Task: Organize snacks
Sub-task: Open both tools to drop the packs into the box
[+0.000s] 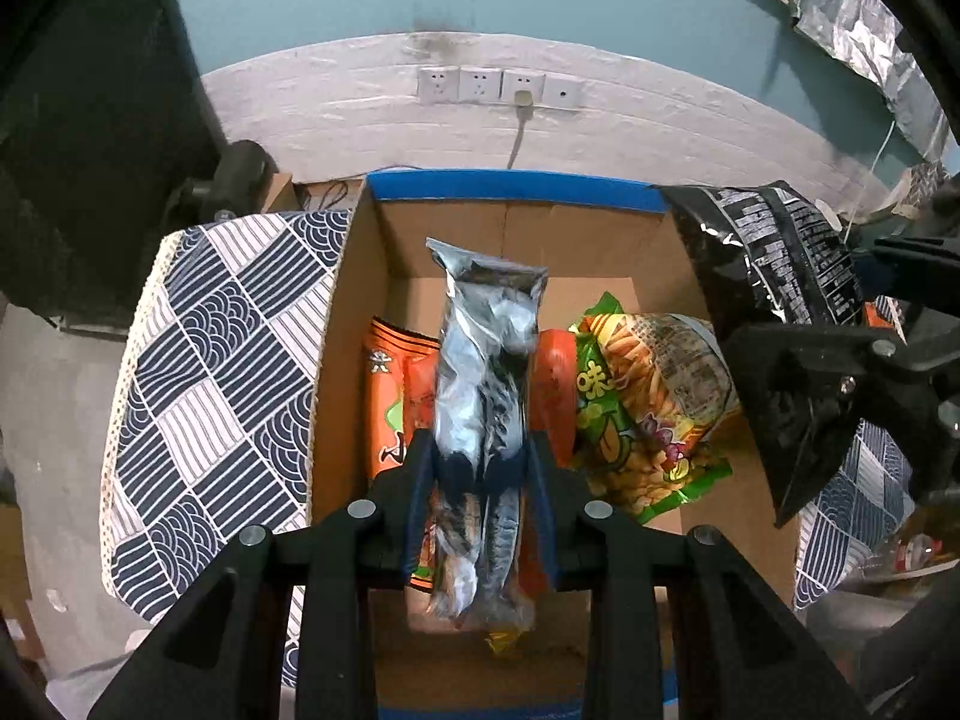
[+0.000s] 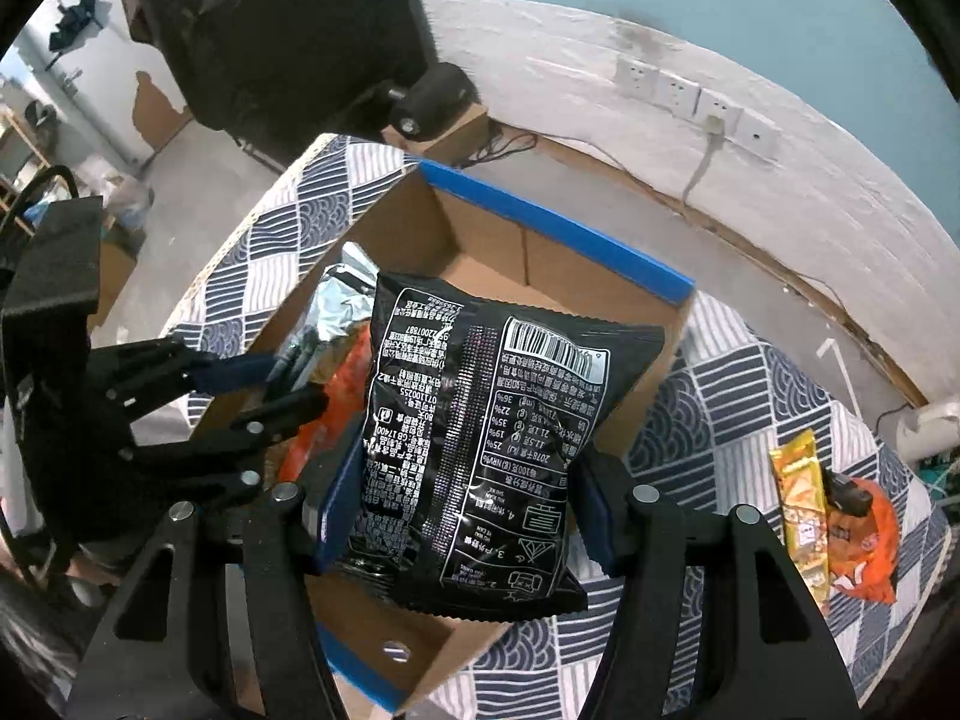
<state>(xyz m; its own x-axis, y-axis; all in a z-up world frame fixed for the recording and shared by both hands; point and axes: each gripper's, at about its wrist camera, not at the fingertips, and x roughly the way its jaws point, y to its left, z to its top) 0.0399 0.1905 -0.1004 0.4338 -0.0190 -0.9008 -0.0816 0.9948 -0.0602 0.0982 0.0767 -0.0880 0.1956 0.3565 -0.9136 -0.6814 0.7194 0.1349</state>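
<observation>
Our left gripper (image 1: 480,468) clamps a silver packet (image 1: 489,372) over the cardboard box (image 1: 360,312). Our right gripper (image 2: 465,516) pinches a black snack bag (image 2: 480,438) above it.

cardboard box (image 1: 354,324) far end bare, near floor crowded by green snack bag (image 1: 642,414), orange packet (image 1: 390,402)
</observation>
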